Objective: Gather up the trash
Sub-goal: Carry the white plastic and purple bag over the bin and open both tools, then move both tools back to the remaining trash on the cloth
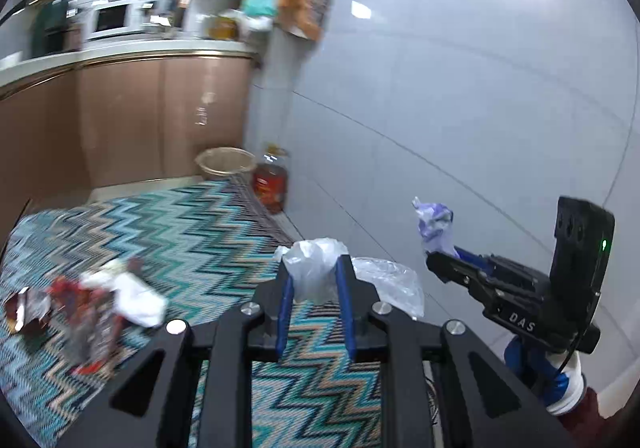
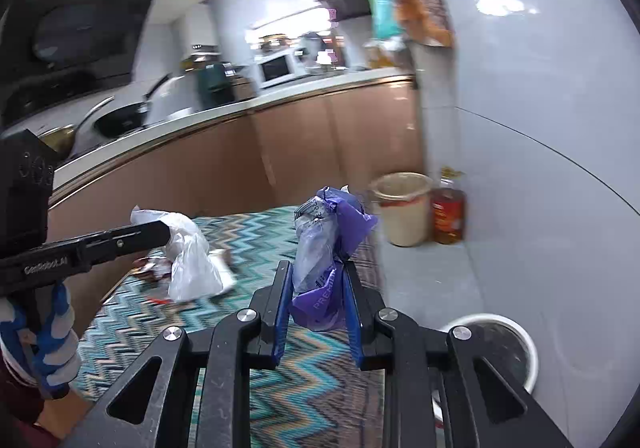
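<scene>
In a tiled kitchen, we hold two pieces of trash up over a zigzag-patterned mat [image 1: 192, 232]. Our left gripper [image 1: 314, 280] has its blue-padded fingers [image 1: 285, 304] clamped on a crumpled clear plastic bag [image 1: 316, 268], which bulges up between them and trails off to the right. Our right gripper [image 2: 318, 288] pinches a purple plastic wrapper [image 2: 336, 224], printed with white lettering, bunched together with a scrap of clear film; the wad stands well above the fingertips.

From the left wrist view the right gripper [image 1: 444, 262] appears at the right edge, the purple wrapper [image 1: 434, 224] sticking up from its tip against the pale wall, carried by a hand [image 1: 560, 376] in a blue-and-white glove. From the right wrist view the left gripper [image 2: 160, 234] reaches in from the left, the clear bag [image 2: 192, 260] hanging from it.

More litter [image 1: 96, 304] lies on the mat at the near left: red and white wrappers and a white crumpled piece, blurred. At the far end of the mat, against the wall, a beige waste bin [image 2: 404, 211] stands just beside a bottle of amber oil [image 2: 448, 215]. A brown-fronted counter [image 2: 280, 103] runs along the left, carrying a microwave [image 2: 280, 67] and a wok [image 2: 120, 119]. A white round bin [image 2: 504, 344] sits on the floor at the near right.
</scene>
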A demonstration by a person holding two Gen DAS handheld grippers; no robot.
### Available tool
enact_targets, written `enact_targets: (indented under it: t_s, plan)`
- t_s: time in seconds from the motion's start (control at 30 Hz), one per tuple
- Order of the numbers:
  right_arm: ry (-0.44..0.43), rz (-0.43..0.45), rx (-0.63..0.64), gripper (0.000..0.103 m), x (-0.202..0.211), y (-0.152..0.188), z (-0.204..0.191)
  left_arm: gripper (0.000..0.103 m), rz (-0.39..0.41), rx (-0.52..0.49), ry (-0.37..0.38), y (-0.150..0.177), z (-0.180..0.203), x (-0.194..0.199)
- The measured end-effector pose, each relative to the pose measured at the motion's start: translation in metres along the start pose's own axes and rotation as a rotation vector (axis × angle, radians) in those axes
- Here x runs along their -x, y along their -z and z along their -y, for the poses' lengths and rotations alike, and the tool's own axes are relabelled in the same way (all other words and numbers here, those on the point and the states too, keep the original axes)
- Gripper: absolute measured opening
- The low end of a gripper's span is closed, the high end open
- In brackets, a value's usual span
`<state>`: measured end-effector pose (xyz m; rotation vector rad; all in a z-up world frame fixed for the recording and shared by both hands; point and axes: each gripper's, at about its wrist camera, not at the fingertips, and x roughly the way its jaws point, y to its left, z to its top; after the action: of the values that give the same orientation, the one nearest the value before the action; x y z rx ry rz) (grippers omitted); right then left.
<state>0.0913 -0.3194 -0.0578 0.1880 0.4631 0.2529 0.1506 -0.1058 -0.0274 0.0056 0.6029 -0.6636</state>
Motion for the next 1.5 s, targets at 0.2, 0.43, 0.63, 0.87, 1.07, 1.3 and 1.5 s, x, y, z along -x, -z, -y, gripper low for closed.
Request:
enact_targets:
  t_s: [0.2,0.43,0.63,0.87,1.07,1.3,1.5]
  plan:
    - [0.135,-0.03,-0.101,0.023,0.004,0.021,0.065,0.02,-0.112,-0.1,0.058,-0.009,0.049,-0.08]
    - [0.256,-0.114,-0.191,0.023,-0.015,0.044,0.13,0.02,-0.218,-0.143,0.08,-0.013,0.081,-0.17]
    - [0.316,-0.197,-0.224,0.025,-0.046,0.058,0.165,0.021,-0.287,-0.158,0.072,-0.007,0.101,-0.241]
    - [0.378,-0.273,-0.225,0.039,-0.075,0.065,0.192,0.051,-0.365,-0.128,0.094,0.006,0.106,-0.293]
    - [0.419,-0.312,-0.214,0.051,-0.084,0.072,0.201,0.052,-0.403,-0.088,0.105,0.011,0.098,-0.308]
    - [0.414,-0.286,-0.214,0.051,-0.068,0.066,0.192,0.052,-0.352,-0.082,0.102,0.004,0.089,-0.275]
    - [0.405,-0.195,-0.185,0.051,-0.041,0.035,0.163,0.052,-0.261,-0.071,0.082,-0.014,0.079,-0.234]
